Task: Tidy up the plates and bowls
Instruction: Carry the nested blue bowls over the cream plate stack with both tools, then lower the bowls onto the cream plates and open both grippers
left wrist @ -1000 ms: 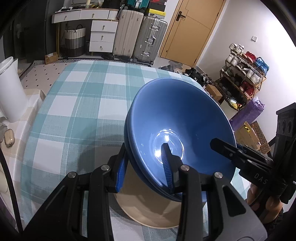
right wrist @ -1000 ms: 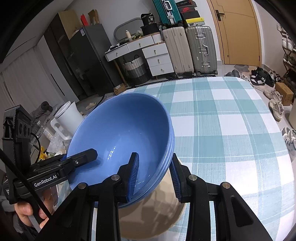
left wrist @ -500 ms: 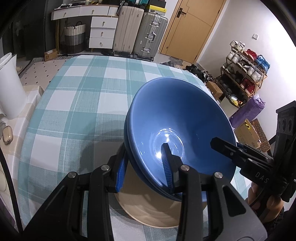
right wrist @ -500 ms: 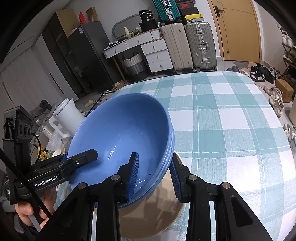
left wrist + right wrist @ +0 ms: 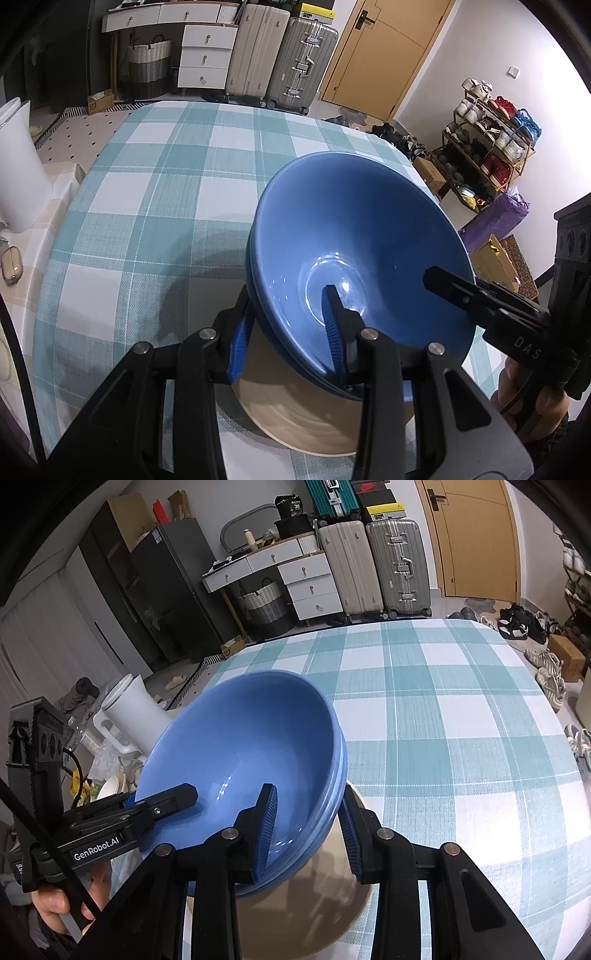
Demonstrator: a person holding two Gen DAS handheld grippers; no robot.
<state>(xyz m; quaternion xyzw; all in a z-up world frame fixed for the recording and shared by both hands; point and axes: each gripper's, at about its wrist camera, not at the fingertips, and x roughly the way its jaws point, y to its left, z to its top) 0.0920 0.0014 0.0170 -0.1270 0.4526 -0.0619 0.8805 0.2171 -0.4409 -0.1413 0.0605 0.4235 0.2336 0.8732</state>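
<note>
Two nested blue bowls (image 5: 351, 229) hang tilted just above a beige plate (image 5: 314, 424) that lies on the teal checked tablecloth (image 5: 155, 192). My left gripper (image 5: 284, 338) is shut on the bowls' near rim, one pad inside and one outside. The right gripper's finger (image 5: 461, 291) reaches into the bowls from the right. In the right wrist view my right gripper (image 5: 308, 832) is shut on the opposite rim of the blue bowls (image 5: 240, 746), over the beige plate (image 5: 314, 904). The left gripper's finger (image 5: 166, 801) enters from the left, held by a hand (image 5: 55, 904).
A white jug (image 5: 129, 709) and small clutter stand on a side surface beyond the table's left edge. Suitcases (image 5: 280, 55), drawers and a shoe rack (image 5: 491, 140) line the room behind. The checked cloth stretches far beyond the bowls.
The left side of the bowl stack has sunk slightly toward the beige plate. Both grips are unchanged and the right gripper has hardly moved.
</note>
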